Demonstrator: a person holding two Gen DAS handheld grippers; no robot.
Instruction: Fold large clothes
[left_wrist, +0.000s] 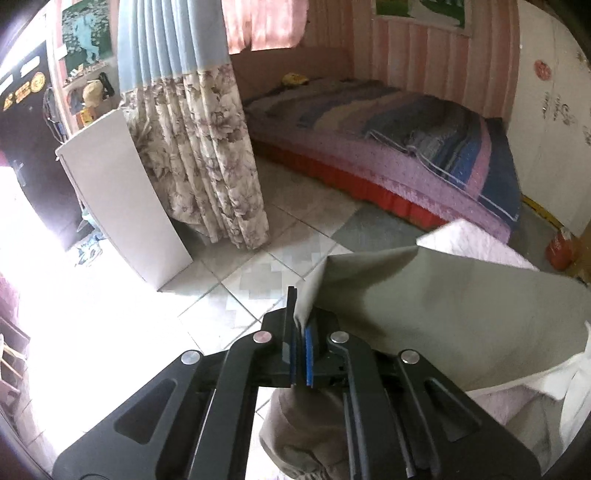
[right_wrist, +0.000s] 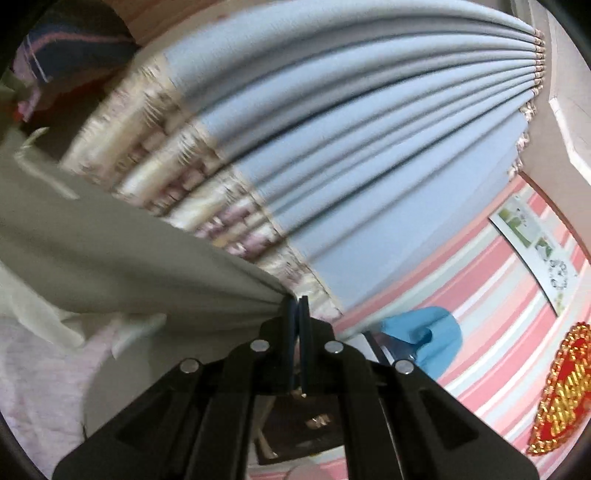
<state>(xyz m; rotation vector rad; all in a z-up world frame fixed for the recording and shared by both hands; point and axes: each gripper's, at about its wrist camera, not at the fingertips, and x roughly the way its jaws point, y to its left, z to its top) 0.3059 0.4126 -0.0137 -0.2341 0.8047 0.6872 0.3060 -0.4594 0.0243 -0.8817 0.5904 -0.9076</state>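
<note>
A large grey-green garment (left_wrist: 443, 302) hangs stretched in the air. My left gripper (left_wrist: 300, 321) is shut on one corner of it, and the cloth runs off to the right. In the right wrist view my right gripper (right_wrist: 298, 306) is shut on another corner of the same garment (right_wrist: 110, 251), which stretches away to the left. A white collar or lining (left_wrist: 554, 373) shows at the garment's lower right edge. The right wrist view is blurred.
Below lies a pale quilted surface (left_wrist: 480, 240). A bed (left_wrist: 406, 147) with a striped blanket stands behind, a blue and floral curtain (left_wrist: 192, 129) to the left, a white board (left_wrist: 122, 195) leaning beside it. Tiled floor (left_wrist: 258, 258) lies between. A striped pink wall (right_wrist: 480, 295) is at right.
</note>
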